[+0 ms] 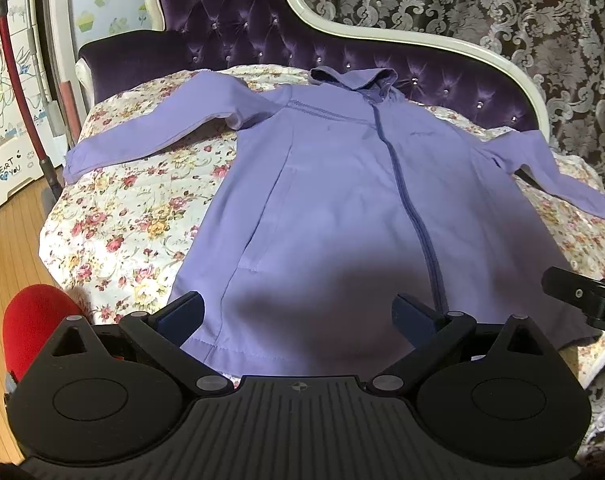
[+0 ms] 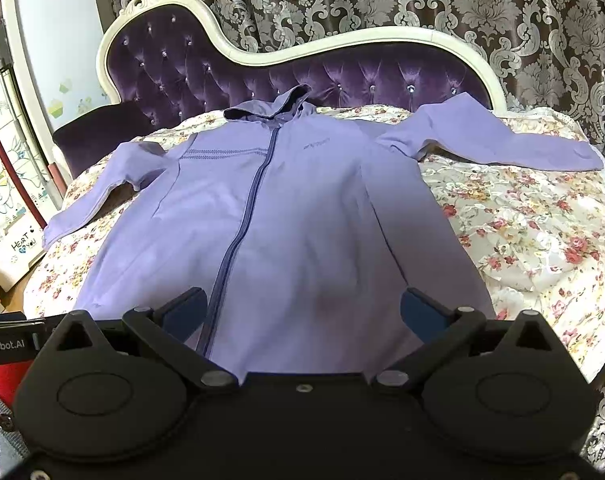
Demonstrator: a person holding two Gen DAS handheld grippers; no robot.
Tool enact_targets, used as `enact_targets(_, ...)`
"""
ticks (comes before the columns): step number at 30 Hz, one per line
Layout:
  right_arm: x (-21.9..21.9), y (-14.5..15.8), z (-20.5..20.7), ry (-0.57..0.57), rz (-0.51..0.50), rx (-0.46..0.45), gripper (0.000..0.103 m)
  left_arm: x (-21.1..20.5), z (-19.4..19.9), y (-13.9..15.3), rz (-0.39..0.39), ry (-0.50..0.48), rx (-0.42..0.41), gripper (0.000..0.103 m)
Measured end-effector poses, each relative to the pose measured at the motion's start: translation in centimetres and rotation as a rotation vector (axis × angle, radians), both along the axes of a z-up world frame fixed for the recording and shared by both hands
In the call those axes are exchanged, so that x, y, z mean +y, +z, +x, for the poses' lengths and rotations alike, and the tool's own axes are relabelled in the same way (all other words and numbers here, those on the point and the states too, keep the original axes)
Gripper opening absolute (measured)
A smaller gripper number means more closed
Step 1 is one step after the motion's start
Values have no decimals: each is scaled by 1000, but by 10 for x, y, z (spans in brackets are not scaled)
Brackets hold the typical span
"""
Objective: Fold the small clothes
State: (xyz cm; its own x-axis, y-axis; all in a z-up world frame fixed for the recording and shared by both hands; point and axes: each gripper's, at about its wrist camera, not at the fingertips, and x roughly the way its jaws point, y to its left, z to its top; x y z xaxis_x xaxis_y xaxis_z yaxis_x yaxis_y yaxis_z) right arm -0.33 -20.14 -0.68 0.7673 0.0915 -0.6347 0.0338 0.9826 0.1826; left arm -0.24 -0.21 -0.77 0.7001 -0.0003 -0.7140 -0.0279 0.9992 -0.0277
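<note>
Both sleeves spread; floral quilt (image 1: 114, 236) surrounds jacket (image 1: 342, 200), apparently unobstructed.

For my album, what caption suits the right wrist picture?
Lilac hooded jacket spread flat on floral bedspread, open right gripper above its hem.

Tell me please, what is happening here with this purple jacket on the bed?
A person holds two black two-finger grippers above a lilac zip-up hooded jacket spread flat on a floral bedspread, sleeves out to both sides. The left gripper and the right gripper are both open over the hem and hold nothing. No fold has been made yet.
</note>
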Motion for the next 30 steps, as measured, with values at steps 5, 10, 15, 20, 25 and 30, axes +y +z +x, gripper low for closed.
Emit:
enact_targets(5, 0, -1, 0, 0, 6, 4, 102, 0, 0, 0, -1, 1, 1, 101)
enact_targets(10, 0, -1, 1, 1, 7, 5, 102, 2, 1, 0, 0, -2, 4, 101)
enact_targets(15, 1, -1, 2, 3, 11, 7, 102, 3, 1, 0, 1, -2, 5, 101)
enact_targets(20, 2, 0, 3, 5, 8, 5, 102, 3, 1, -1, 1, -3, 4, 101)
enact_targets(25, 1, 2, 3, 1, 13, -1, 102, 3, 1, -1, 2, -3, 4, 101)
enact_targets(30, 2, 3, 5, 6, 18, -10, 102, 4, 2, -1, -2, -2, 5, 101)
